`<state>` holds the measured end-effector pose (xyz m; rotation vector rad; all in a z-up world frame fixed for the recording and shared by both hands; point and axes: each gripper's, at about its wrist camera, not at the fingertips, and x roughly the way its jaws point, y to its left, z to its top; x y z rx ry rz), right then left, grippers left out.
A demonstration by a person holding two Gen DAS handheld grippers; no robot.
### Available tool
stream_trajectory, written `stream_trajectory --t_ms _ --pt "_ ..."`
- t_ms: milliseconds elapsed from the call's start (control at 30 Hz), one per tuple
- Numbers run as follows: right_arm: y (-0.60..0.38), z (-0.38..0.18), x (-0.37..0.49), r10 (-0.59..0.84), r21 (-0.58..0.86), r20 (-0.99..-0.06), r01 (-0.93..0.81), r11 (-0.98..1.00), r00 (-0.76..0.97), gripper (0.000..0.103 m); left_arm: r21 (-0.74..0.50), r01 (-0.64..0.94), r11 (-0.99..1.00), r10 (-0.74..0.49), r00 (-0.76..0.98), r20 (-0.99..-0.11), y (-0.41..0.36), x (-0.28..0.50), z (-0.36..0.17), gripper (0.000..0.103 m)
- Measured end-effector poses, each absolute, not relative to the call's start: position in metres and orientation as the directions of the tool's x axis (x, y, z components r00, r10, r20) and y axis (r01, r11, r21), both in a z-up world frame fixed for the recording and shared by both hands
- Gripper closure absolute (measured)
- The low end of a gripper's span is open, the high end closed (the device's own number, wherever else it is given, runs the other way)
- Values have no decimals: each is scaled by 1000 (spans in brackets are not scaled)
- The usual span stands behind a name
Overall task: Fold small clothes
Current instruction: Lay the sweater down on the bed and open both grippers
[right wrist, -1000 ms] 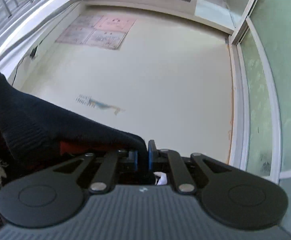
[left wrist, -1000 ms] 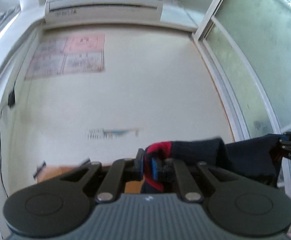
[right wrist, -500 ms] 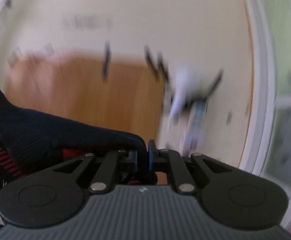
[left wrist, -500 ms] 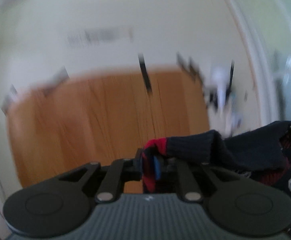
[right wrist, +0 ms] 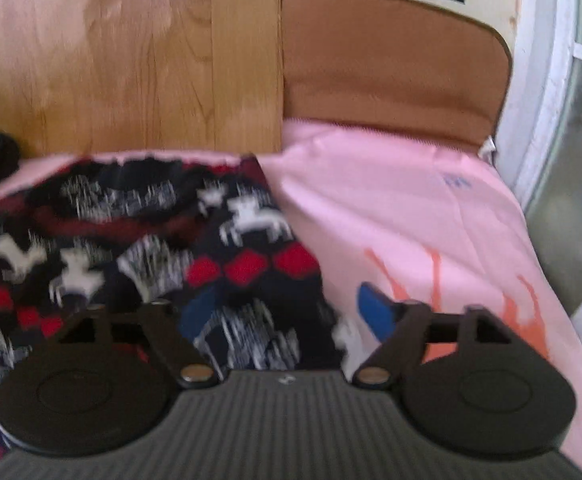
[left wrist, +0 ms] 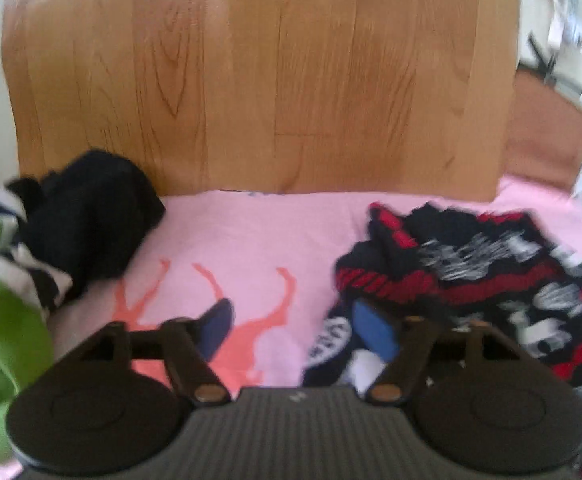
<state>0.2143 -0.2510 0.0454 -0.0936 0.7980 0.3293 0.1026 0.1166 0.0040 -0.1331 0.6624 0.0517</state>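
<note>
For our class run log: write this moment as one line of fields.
left gripper: open | right gripper: open | patterned sweater: crumpled on pink cloth | fold: not done

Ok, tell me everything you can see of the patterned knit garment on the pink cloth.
The patterned knit garment is dark navy or black with red stripes and diamonds and white animal-like figures. It looks thick and knitted, with a ribbed red-striped edge. It lies crumpled and unfolded on the pink cloth, in front of the wooden board. Both the left gripper and the right gripper are open over it, neither clamping it; actual contact is unclear in the blur.
</note>
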Motion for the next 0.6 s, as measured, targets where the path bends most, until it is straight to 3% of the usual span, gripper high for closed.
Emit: stream_trajectory --t_ms 100,167,200,233,267,300,333,433,467,533,600 --pt "-252 32 207 295 94 -742 -342 935 602 19 -180 -28 983 -81 818 -570 107 91 15 4" --pt "-249 20 204 279 74 -748 -342 937 602 24 -126 19 992 -88 815 -573 86 87 13 3" --pt "-247 17 203 262 54 -750 -339 939 608 43 -78 29 997 -69 812 -580 73 87 8 8" --pt "-246 18 200 248 27 -737 -339 940 628 89 -11 31 999 -32 808 -588 61 85 2 18" --pt "-246 20 199 246 21 -741 -345 939 625 93 55 25 998 13 801 -599 52 86 -6 47" --pt "-249 24 200 236 13 -735 -335 942 635 93 101 21 995 46 784 -620 45 92 -14 80" --pt "-252 28 200 211 -19 -715 -320 947 667 94 117 19 993 61 761 -646 45 97 -21 93" --pt "-278 42 220 -27 -245 -588 -146 959 808 93 115 -65 991 124 771 -625 65 105 -17 93" --pt "-291 43 231 -71 -249 -589 -97 964 805 93 119 -129 984 175 774 -609 77 109 -13 93" --pt "-316 35 262 -66 -161 -694 -65 985 717 85 56 -234 971 218 758 -615 110 119 -7 93" --pt "-325 26 275 -57 -114 -749 -44 992 660 67 -17 -290 957 203 711 -673 139 131 -7 92"
